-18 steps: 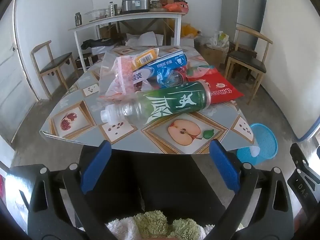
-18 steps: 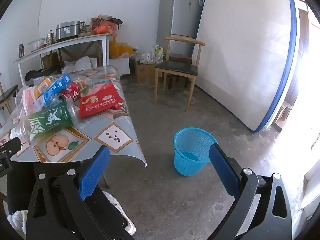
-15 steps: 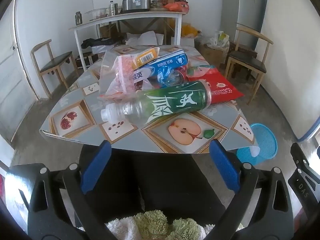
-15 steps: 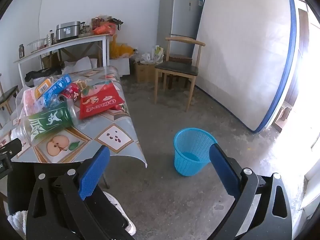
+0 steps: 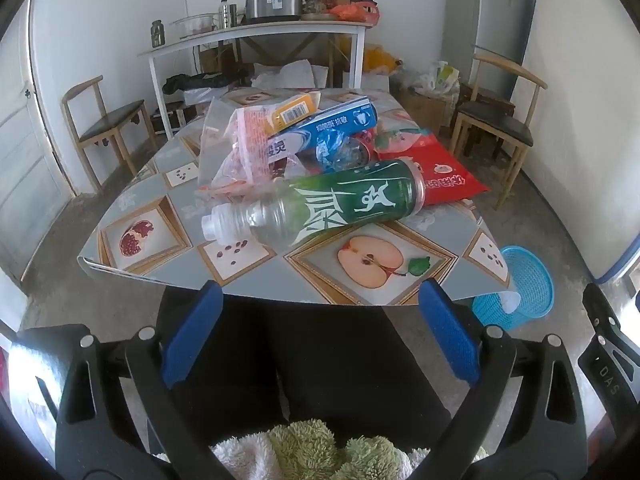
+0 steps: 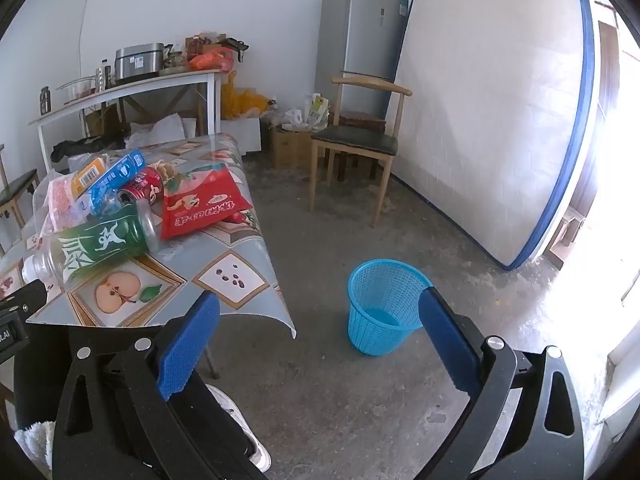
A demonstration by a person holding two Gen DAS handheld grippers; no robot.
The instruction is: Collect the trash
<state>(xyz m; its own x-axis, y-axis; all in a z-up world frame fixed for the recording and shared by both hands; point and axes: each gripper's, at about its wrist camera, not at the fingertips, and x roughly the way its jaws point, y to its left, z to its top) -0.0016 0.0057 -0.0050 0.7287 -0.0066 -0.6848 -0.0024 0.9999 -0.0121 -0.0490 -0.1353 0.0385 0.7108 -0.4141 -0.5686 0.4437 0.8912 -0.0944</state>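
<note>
left wrist: our left gripper (image 5: 320,320) hangs w/ jaws fully wide, nothing btwn them, short of the table (image 5: 168,264) edge. trash pile on the table: green bottle (image 5: 320,204) on its side nearest us, red bag (image 5: 444,176) to its right, blue box (image 5: 332,128) & pink bag (image 5: 248,148) behind. blue basket (image 5: 528,284) on the floor, right of the table.

right wrist: our right gripper (image 6: 320,328) also spread wide & empty, over the floor btwn table (image 6: 240,280) & basket (image 6: 384,304). bottle (image 6: 100,244), red can (image 6: 144,188), red bag (image 6: 200,204) lie on the table at left.

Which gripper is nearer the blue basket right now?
Right. The right gripper faces the blue basket on the floor just ahead; the left gripper faces the table's trash, the basket off to its side.
</note>
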